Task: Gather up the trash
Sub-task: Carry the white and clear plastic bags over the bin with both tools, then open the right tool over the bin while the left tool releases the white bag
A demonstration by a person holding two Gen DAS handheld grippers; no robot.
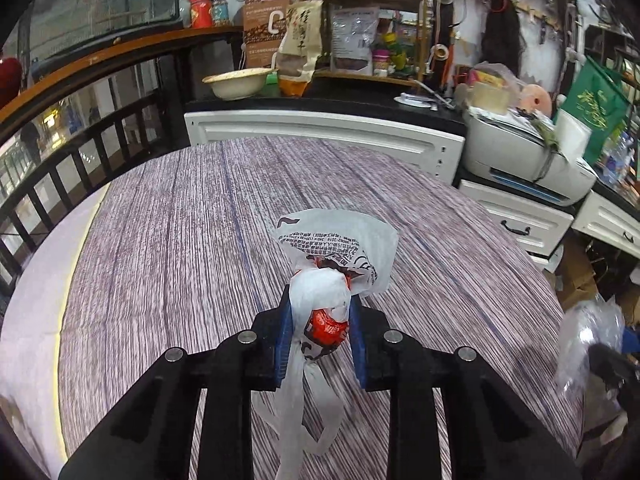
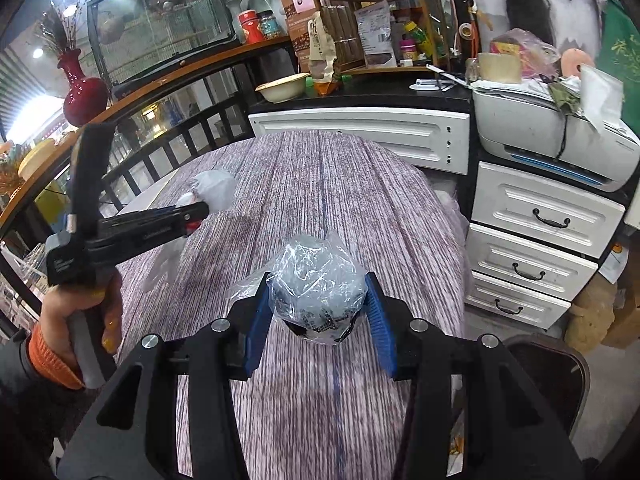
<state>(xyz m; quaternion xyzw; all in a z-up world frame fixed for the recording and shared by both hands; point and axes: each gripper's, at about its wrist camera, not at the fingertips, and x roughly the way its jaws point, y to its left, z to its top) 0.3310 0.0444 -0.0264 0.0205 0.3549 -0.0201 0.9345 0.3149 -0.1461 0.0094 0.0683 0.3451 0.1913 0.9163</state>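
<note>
white knotted bag (image 1: 320, 304) (red print), crumpled clear wrapper (image 2: 318, 284) gripped.

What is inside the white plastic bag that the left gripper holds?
Through the white plastic bag, pinched by the left gripper, a red item with white markings shows between the blue fingers. The bag covers the rest, so I cannot tell what it is.

Table (image 1: 168, 240): you face a round top in a purple-grey streaked cloth with thin blue lines | rim: bare pale edge at 9 o'clock | far side at 12 o'clock: cabinet (image 1: 320, 136) just beside it | surface: I cannot tell whether anything rests directly on it
</note>
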